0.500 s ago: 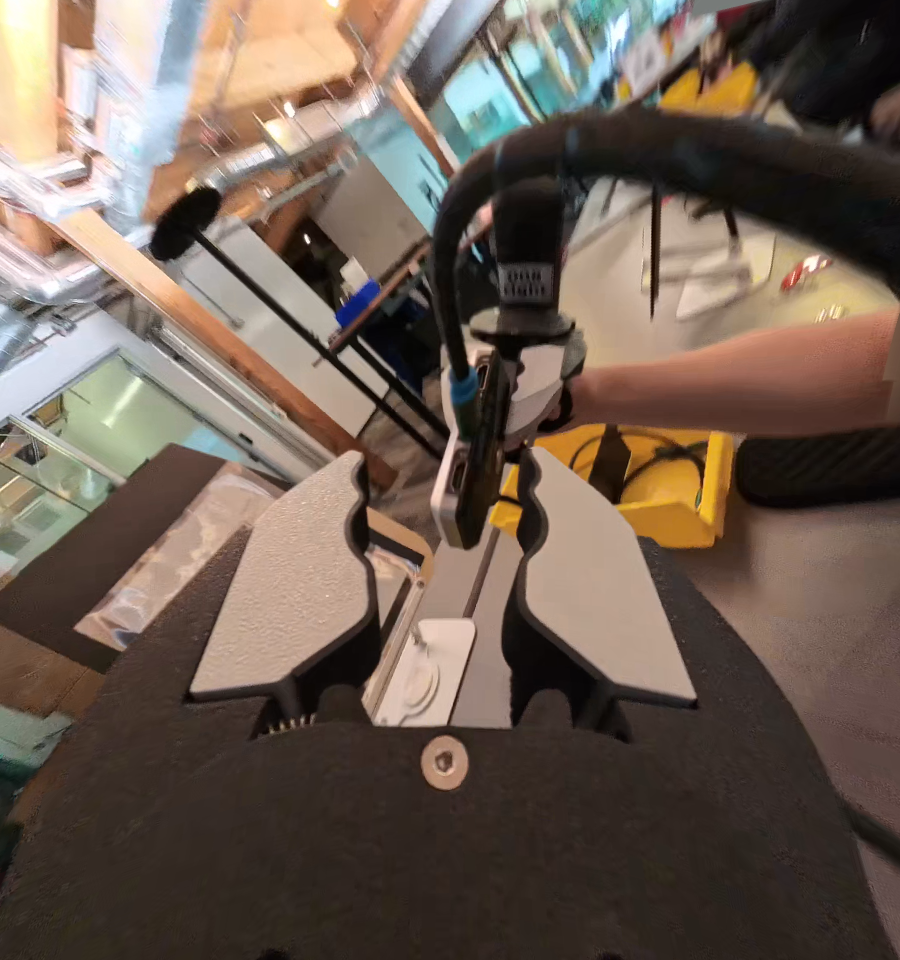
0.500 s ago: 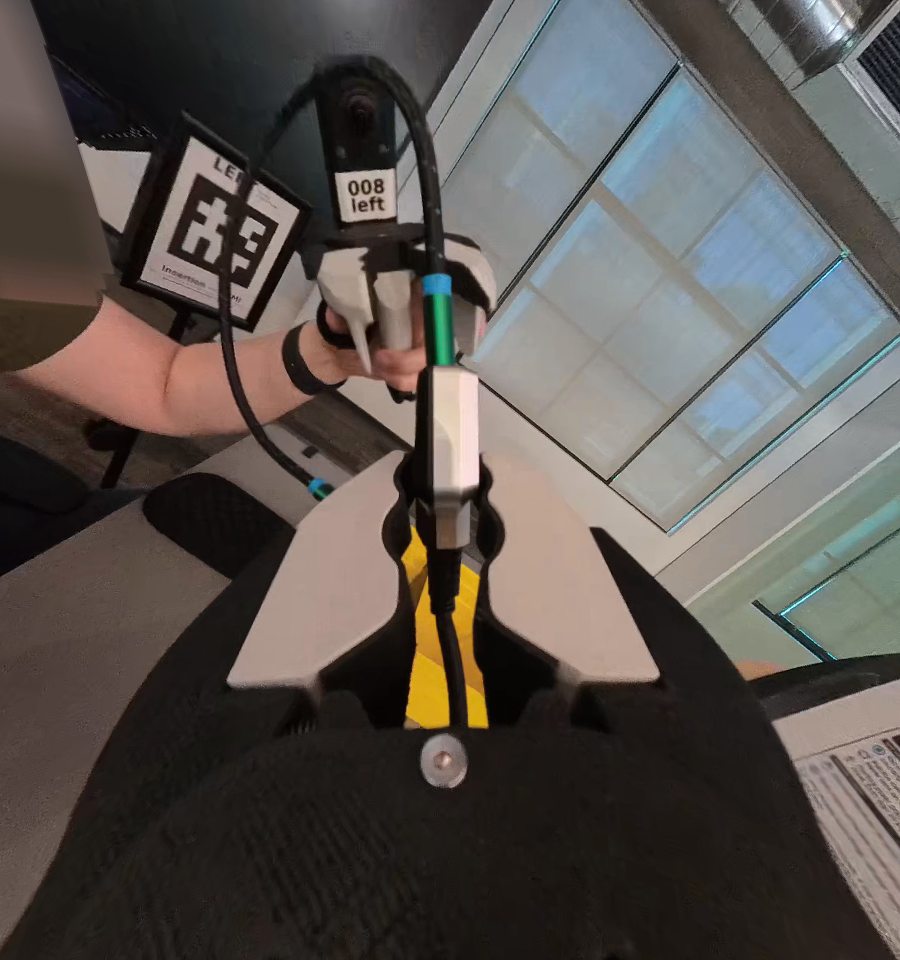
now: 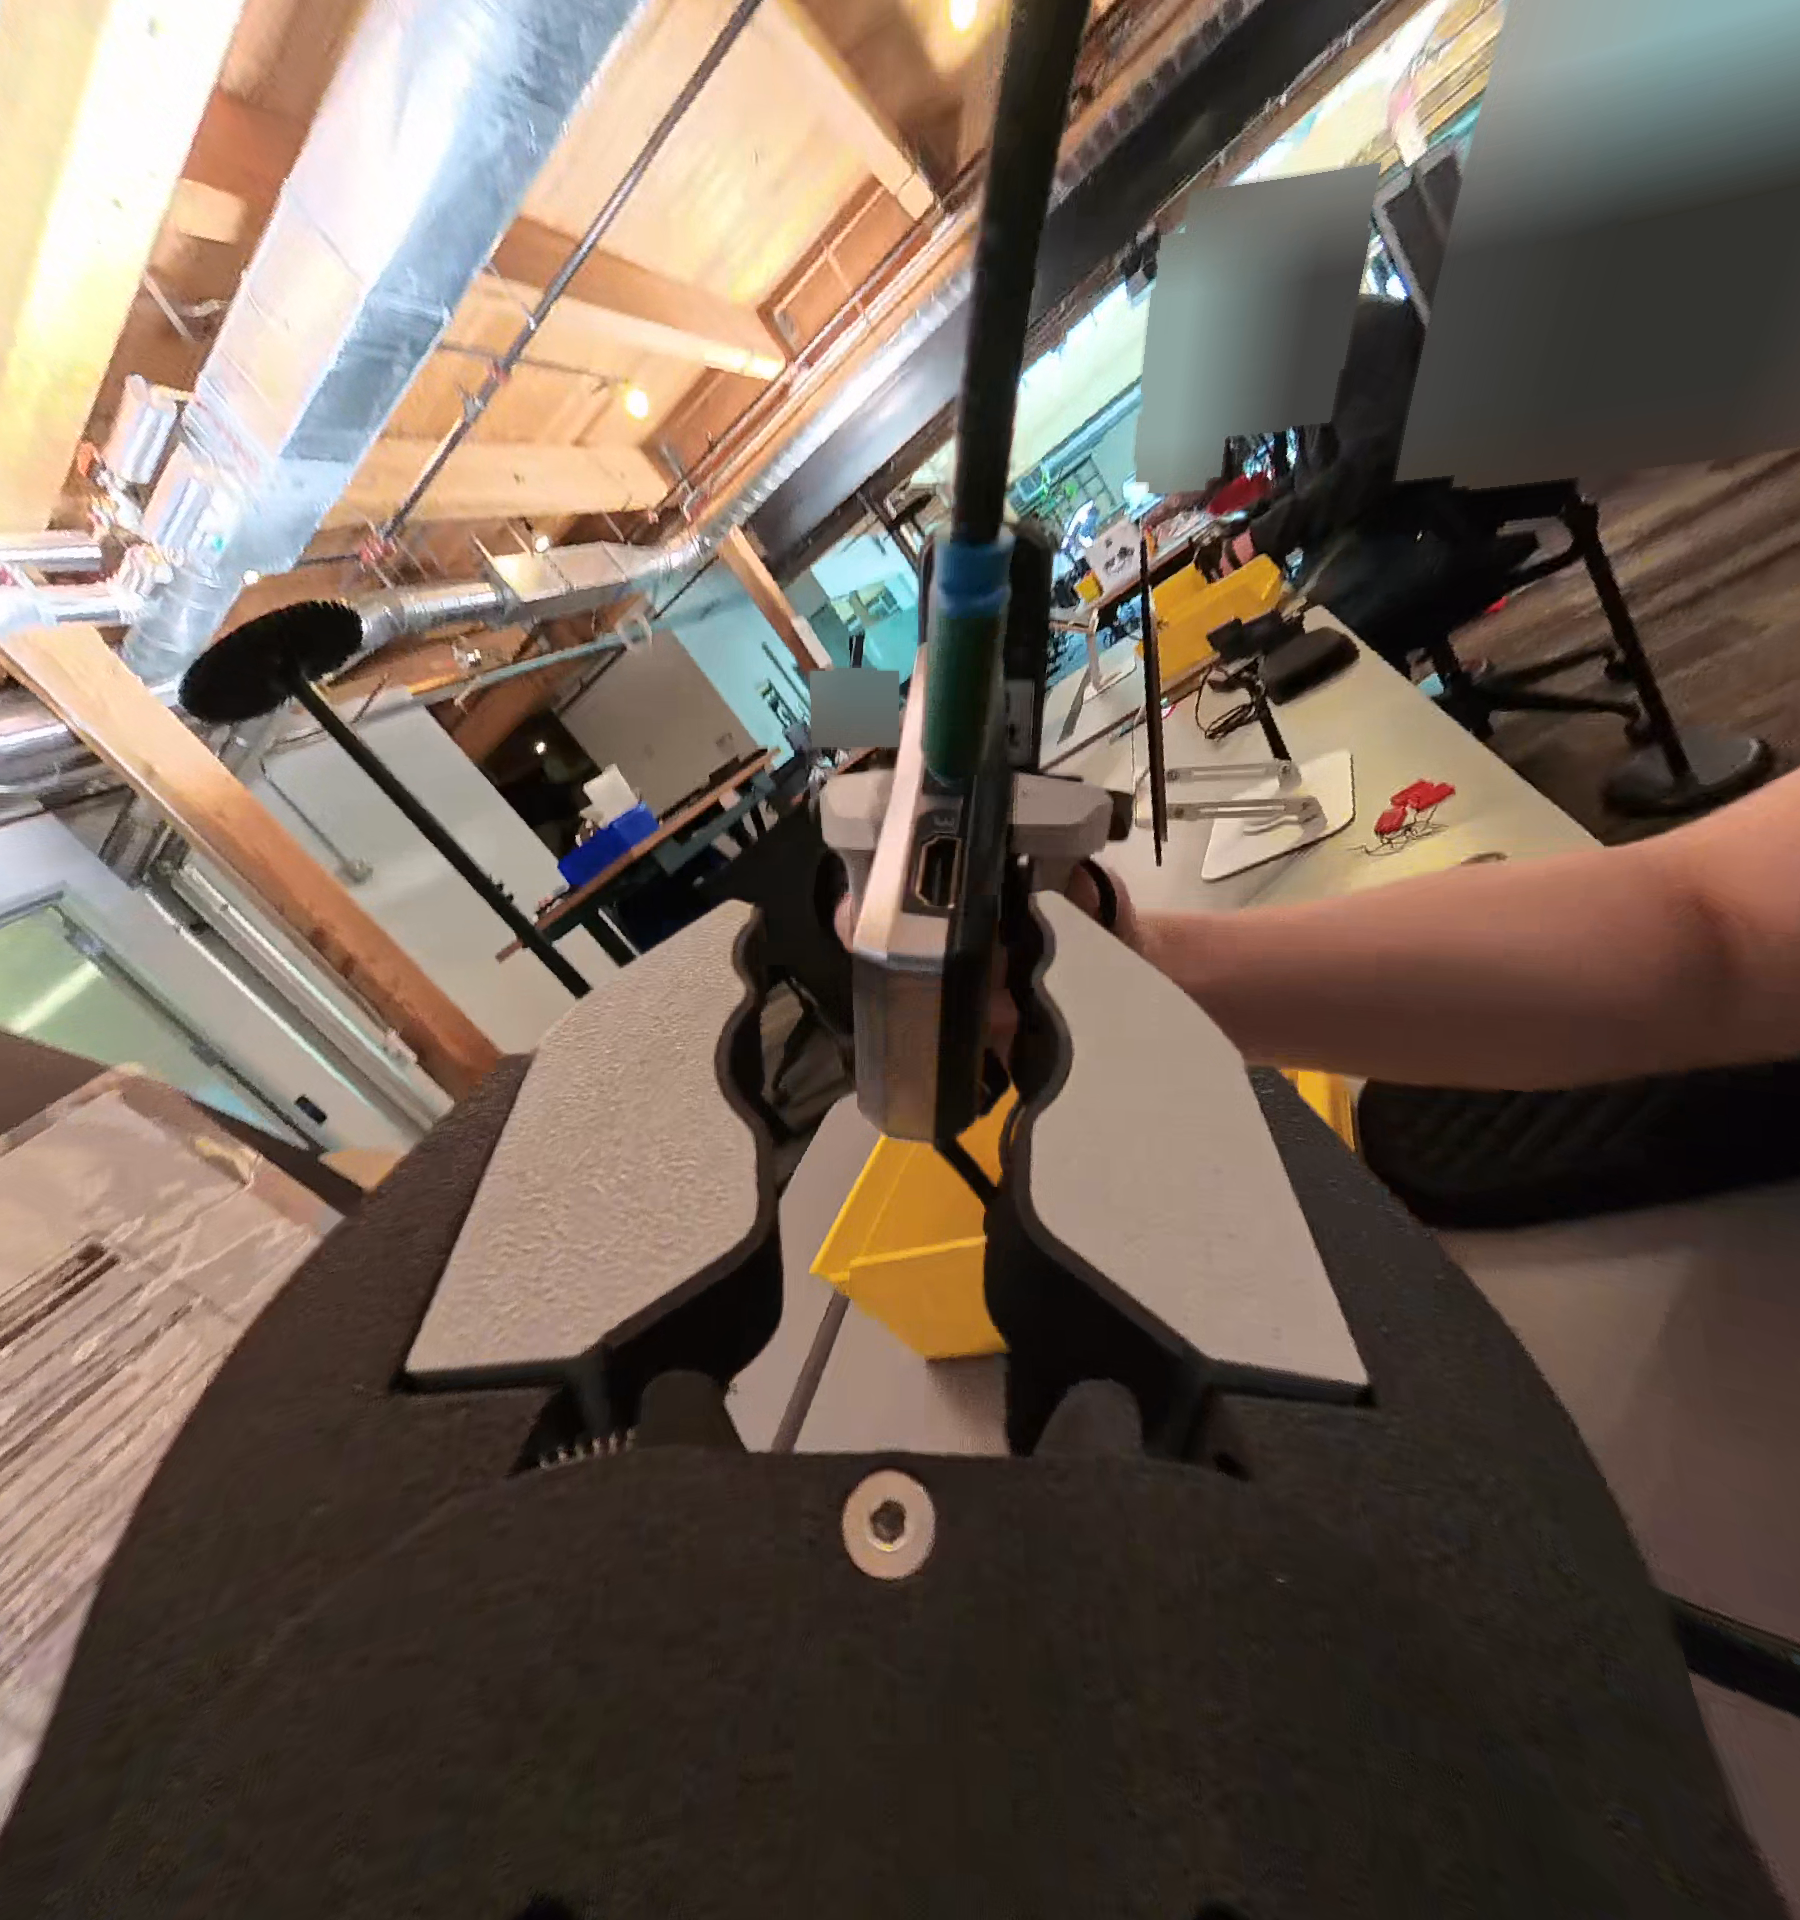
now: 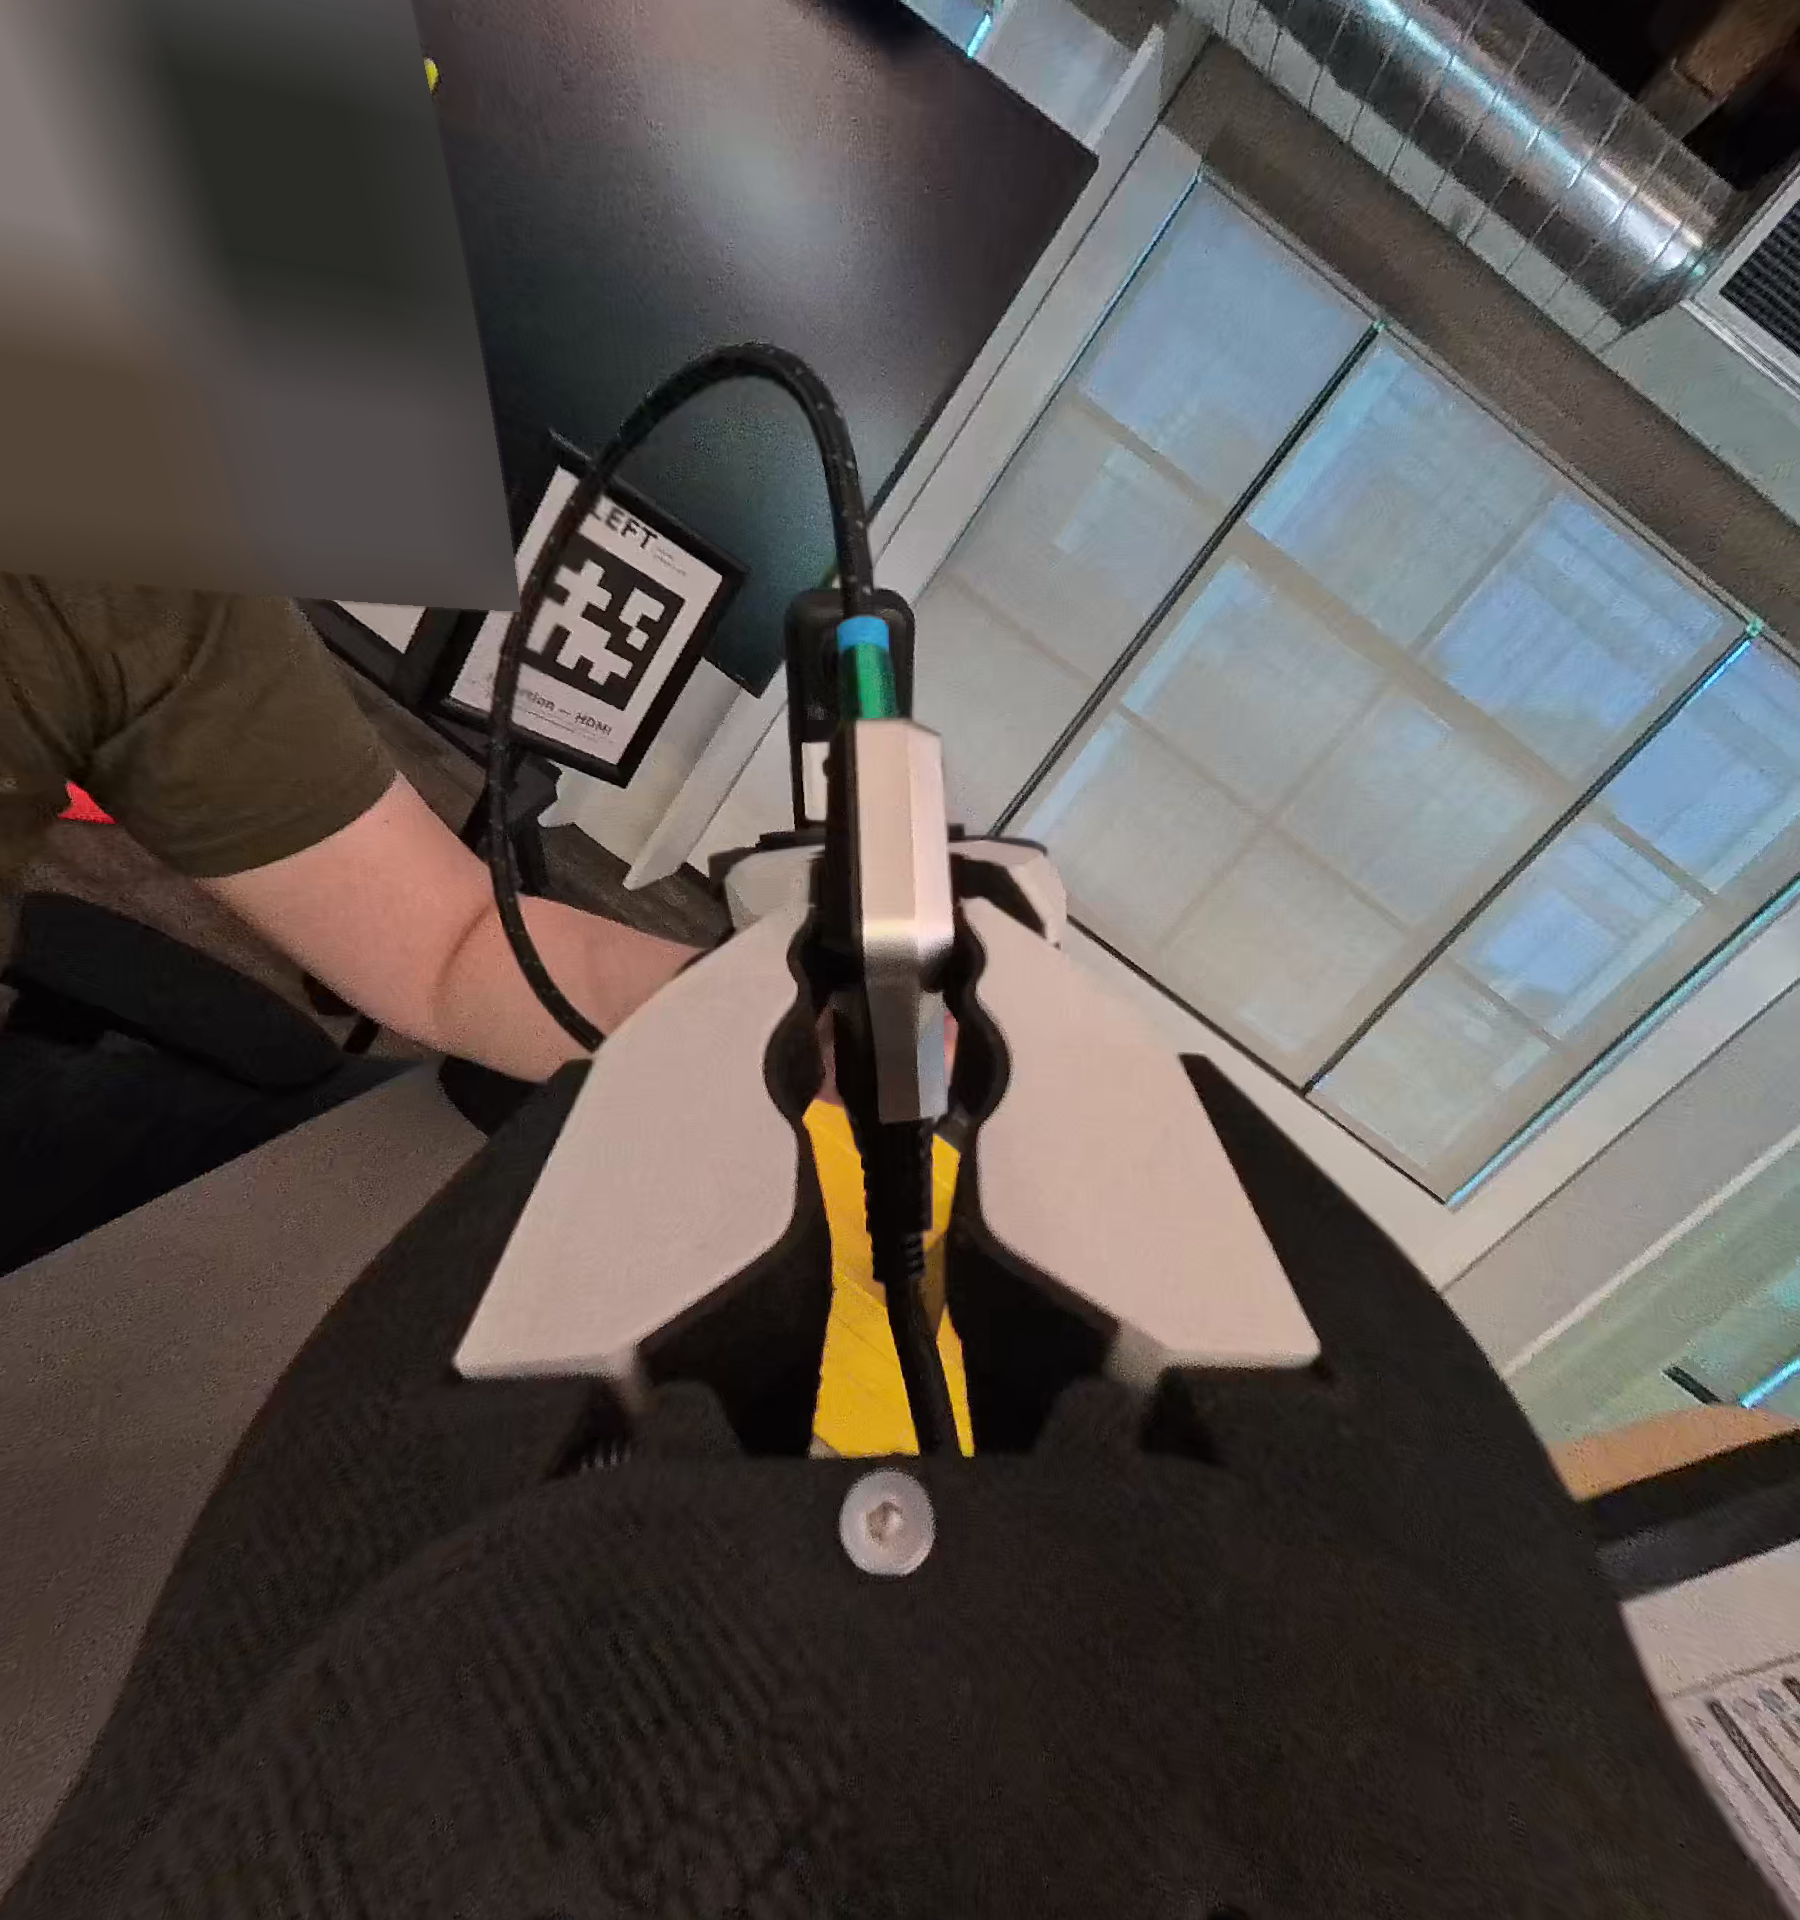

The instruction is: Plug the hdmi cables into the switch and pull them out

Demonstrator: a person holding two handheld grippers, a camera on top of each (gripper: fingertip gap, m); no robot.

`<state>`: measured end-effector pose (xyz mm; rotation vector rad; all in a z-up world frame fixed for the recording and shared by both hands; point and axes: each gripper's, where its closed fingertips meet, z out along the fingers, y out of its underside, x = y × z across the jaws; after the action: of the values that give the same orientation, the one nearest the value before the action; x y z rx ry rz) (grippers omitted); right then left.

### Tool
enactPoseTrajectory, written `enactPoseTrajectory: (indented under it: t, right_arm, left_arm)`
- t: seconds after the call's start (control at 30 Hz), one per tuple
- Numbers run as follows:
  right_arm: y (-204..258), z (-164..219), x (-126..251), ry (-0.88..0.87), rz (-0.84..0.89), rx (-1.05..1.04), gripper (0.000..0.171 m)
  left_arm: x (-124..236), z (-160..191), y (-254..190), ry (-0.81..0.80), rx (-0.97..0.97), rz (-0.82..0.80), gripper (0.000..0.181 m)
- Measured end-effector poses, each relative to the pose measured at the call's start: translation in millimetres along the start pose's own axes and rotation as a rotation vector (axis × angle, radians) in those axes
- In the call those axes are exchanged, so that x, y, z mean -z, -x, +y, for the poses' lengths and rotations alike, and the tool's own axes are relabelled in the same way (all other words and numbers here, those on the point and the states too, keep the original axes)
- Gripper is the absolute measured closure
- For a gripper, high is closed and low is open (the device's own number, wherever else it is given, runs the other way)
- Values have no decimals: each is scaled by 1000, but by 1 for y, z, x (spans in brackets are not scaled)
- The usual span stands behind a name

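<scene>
Grey desk (image 3: 1561, 1340) fills lower right of left wrist view, yellow bin (image 3: 917, 1247) at frame centre behind the fingers. Left gripper (image 3: 891, 1023) stands wide, holding nothing, w/ silver switch (image 3: 901, 987) between its tips. Right gripper (image 4: 880, 1023) pinches the switch (image 4: 901, 904) at centre frame. Black cable (image 4: 667, 499) w/ green plug (image 4: 865, 675) sits in switch top, mid-frame.

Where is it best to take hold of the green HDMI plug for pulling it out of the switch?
Probably the green plug sleeve, just beyond the switch, left gripper fingers closing across it. It stands straight out of the switch's end; the black cable above would bend.
</scene>
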<state>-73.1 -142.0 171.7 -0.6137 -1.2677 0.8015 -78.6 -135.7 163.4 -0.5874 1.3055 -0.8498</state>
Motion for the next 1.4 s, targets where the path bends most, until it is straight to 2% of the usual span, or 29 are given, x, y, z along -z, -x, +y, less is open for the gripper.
enactPoseTrajectory:
  t: [0.1,0.13,0.3,0.37,0.4,0.53,0.63,0.77,0.83,0.93,1.07,1.17,1.4]
  right_arm:
    - [4,1,-3,-63,-28,-5,149]
    - [3,3,-3,-71,-24,-1,149]
    - [-8,26,0,-2,-5,-77,147]
    - [-29,38,13,80,141,-48,134]
    - [-47,37,27,104,268,-53,127]
    - [-65,25,70,324,549,-311,131]
    - [-45,-6,66,475,632,-427,128]
    - [-35,-30,46,661,736,-355,129]
    - [-31,-11,35,730,750,-318,128]
    - [-20,46,49,989,753,-316,125]
    - [-13,90,61,1094,747,-320,137]
    - [-12,104,66,1121,747,-313,148]
    - [-18,117,64,1067,768,-374,148]
  left_arm:
    - [-11,6,-6,4,-32,29,143]
    - [-13,7,-10,1,-42,44,154]
    - [-11,27,-2,88,-73,-20,159]
    - [-6,39,10,164,-128,-109,160]
    - [-1,46,19,216,-172,-171,160]
    - [19,62,45,387,-394,-371,159]
    - [19,76,51,527,-602,-424,160]
    - [3,104,45,652,-763,-437,160]
    - [-3,117,43,685,-795,-450,160]
    - [-11,132,39,701,-779,-445,160]
    - [-22,136,30,699,-796,-416,160]
    - [-23,137,27,698,-787,-411,160]
    - [-17,143,32,719,-804,-436,160]
